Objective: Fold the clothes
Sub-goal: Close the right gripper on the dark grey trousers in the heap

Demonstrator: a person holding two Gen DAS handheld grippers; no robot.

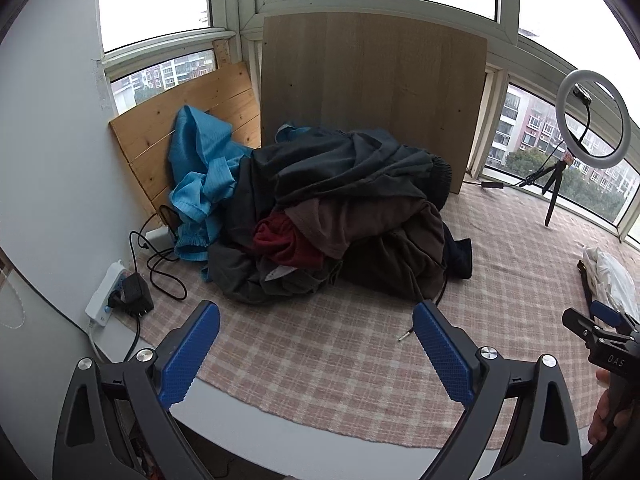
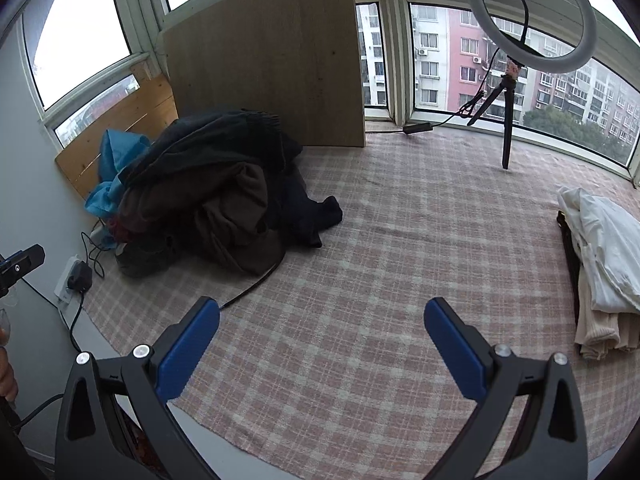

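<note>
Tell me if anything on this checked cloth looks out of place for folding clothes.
A loose black cable with a bare metal plug runs out from under the unfolded heap of dark, brown, red and blue clothes across the pink checked cloth. It lies near the open left gripper, where a lifted garment could snag it.

Left hand-held gripper (image 1: 316,354): two black plastic fingers, each faced w/ a blue textured pad (image 1: 191,354) and pinned by round silver screws (image 1: 144,355); triangular cut-outs are seen in the black side arms. Right hand-held gripper (image 2: 322,350) is built the same: black frame, blue pads (image 2: 456,354), silver screw heads (image 2: 501,350), triangular cut-outs. In the left wrist view its black body is marked "DAS" in pale letters (image 1: 615,359), w/ a blue part at the tip and a small silver screw; fingers of a hand (image 1: 600,412) are glimpsed at the frame edge, no sleeve visible.
</note>
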